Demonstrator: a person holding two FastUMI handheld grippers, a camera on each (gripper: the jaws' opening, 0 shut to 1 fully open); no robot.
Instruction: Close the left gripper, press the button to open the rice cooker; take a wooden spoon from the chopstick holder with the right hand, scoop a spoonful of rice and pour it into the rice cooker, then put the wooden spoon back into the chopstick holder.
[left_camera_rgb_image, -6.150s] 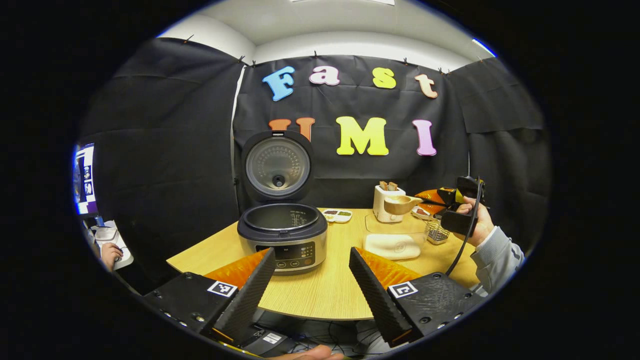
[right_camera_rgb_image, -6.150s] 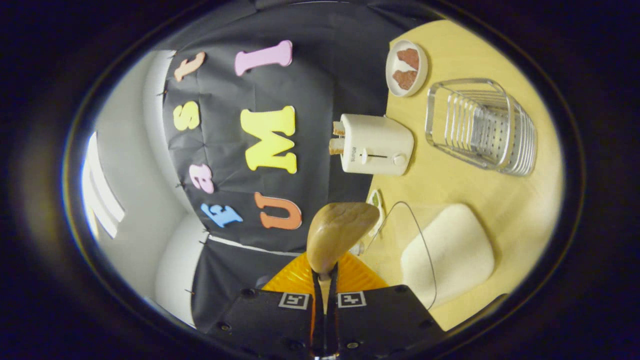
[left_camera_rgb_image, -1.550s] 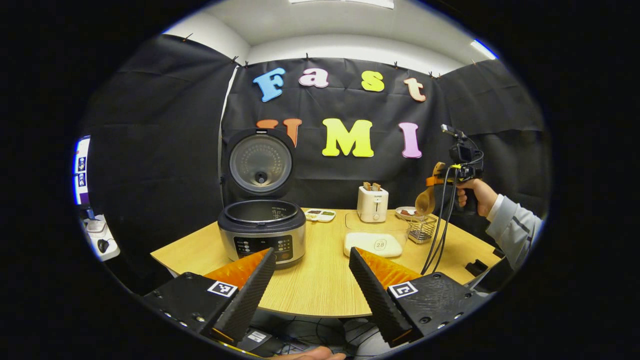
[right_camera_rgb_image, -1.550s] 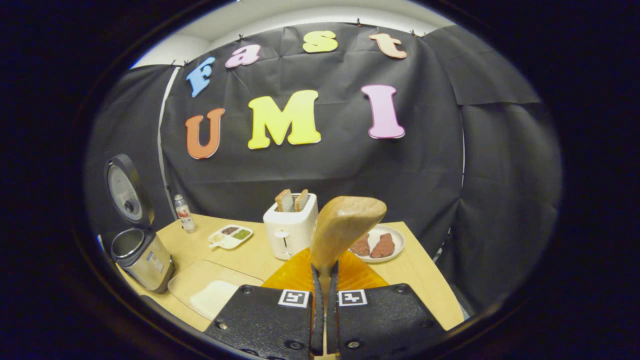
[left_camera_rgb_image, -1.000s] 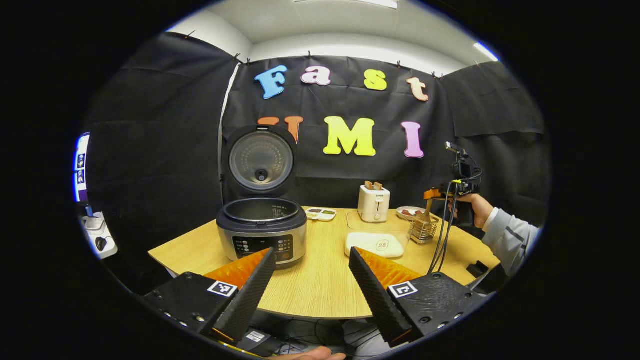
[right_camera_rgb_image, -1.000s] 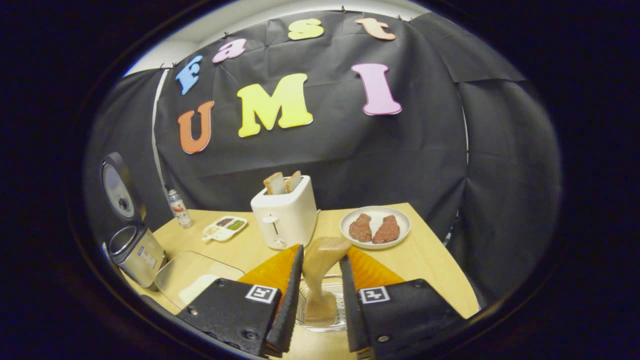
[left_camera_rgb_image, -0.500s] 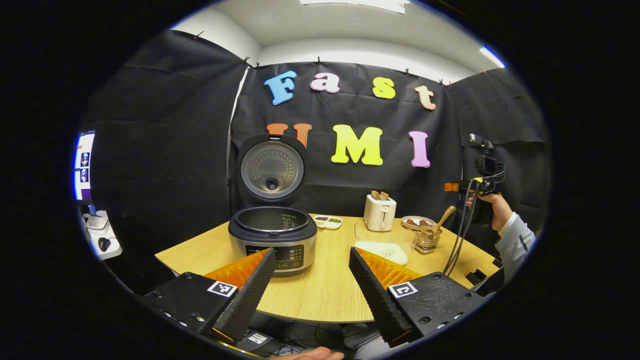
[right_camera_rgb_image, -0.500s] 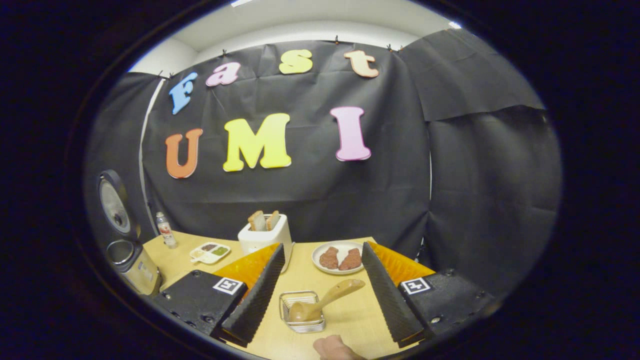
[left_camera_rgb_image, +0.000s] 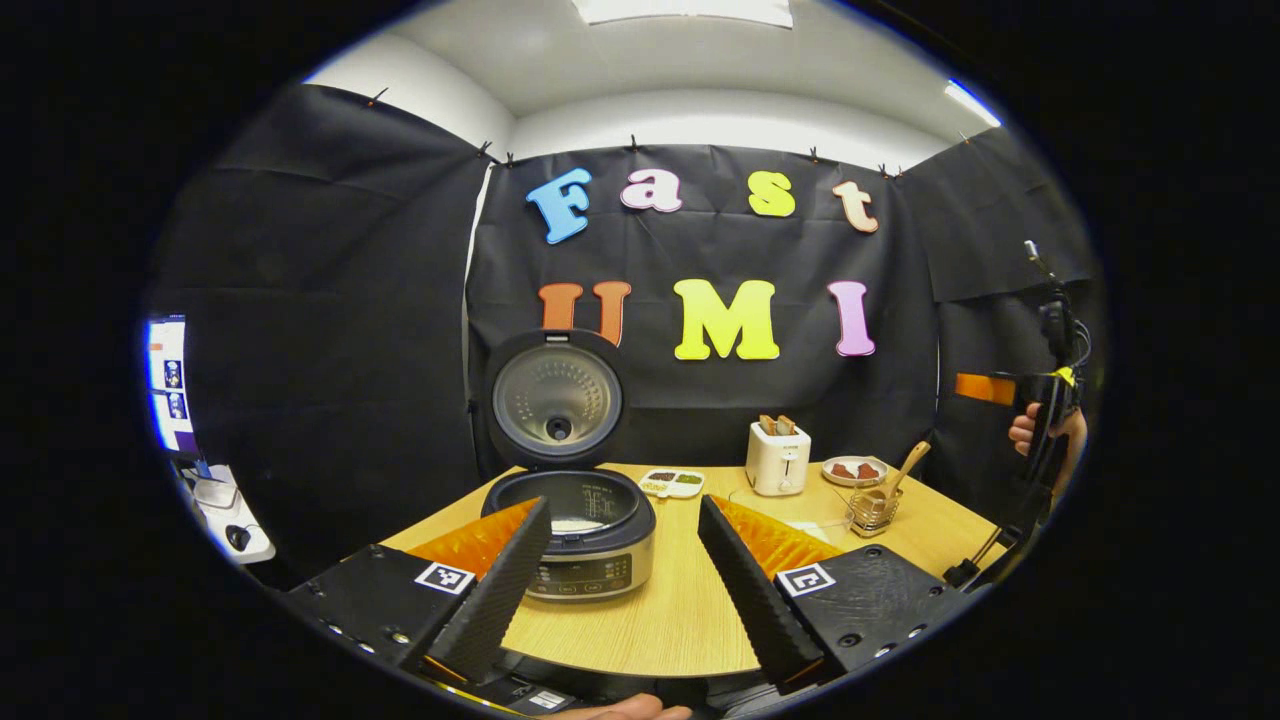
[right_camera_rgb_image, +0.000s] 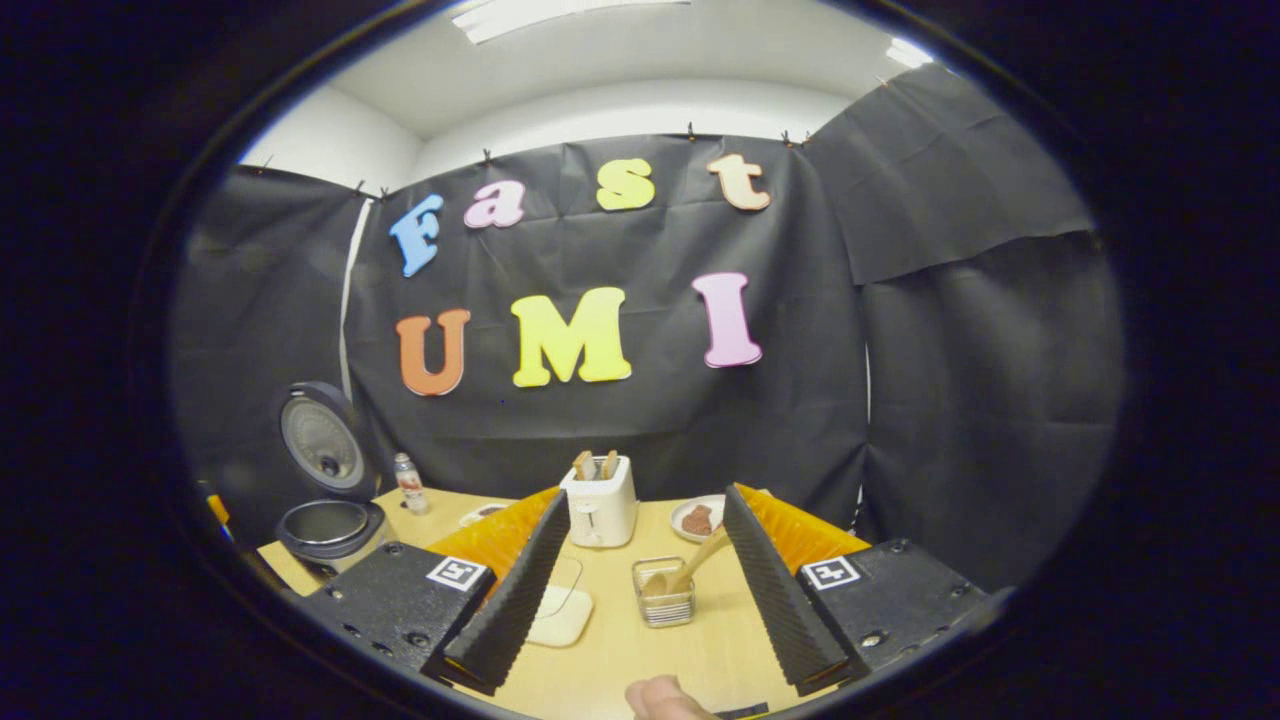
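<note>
Both tongs — left tongs (left_camera_rgb_image: 622, 575), right tongs (right_camera_rgb_image: 645, 580) — are released. The wooden spoon (right_camera_rgb_image: 690, 567) leans in the chopstick holder (right_camera_rgb_image: 664, 592), handle toward 2 o'clock — probably light and stiff; best gripped mid-handle.

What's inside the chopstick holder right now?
The wooden spoon stands in the chopstick holder, bowl down, handle leaning out toward the plate. The holder's bottom is hidden behind its wire wall and the spoon's bowl.

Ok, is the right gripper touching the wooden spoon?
Apart. In the right gripper view, the wooden spoon leans in the chopstick holder, bare table separating it from the right gripper's open jaws.
</note>
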